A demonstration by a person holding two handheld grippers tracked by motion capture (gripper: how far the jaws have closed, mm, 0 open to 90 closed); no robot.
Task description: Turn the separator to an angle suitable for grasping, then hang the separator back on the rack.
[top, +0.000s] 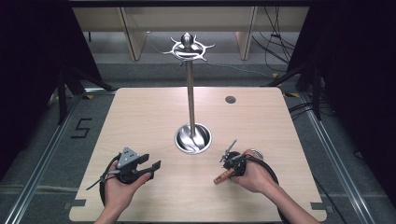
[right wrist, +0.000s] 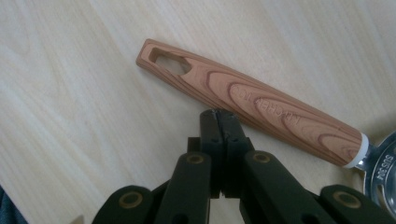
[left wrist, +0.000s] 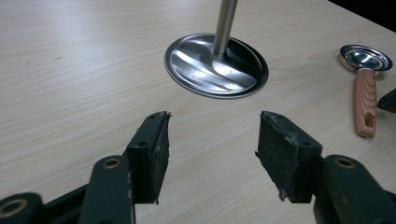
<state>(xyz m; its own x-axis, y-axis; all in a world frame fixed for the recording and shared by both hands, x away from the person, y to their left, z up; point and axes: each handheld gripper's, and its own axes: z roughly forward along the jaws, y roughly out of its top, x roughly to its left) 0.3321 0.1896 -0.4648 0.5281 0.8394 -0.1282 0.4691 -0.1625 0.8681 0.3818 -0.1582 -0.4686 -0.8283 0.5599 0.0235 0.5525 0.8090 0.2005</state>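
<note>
Wooden table: I see right gripper jaws closed, empty, at spoon handle; left gripper wide open, empty.

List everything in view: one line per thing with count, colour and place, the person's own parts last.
Table: one, pale wood, fills the middle of the high view.
Hanging stand: one, silver metal; round base at the table's middle, upright pole, ring of hooks on top.
Ladle: one, wood-grain handle with a hanging hole at its end, white collar, steel bowl; lies flat on the table at front right.
Round plug: one, dark grey, set in the table top at back right.
Left tool: one, black, jaws apart over bare table at front left.
Right tool: one, black, jaws together, tips at the ladle's handle.
Hands: two, each holding a tool.
</note>
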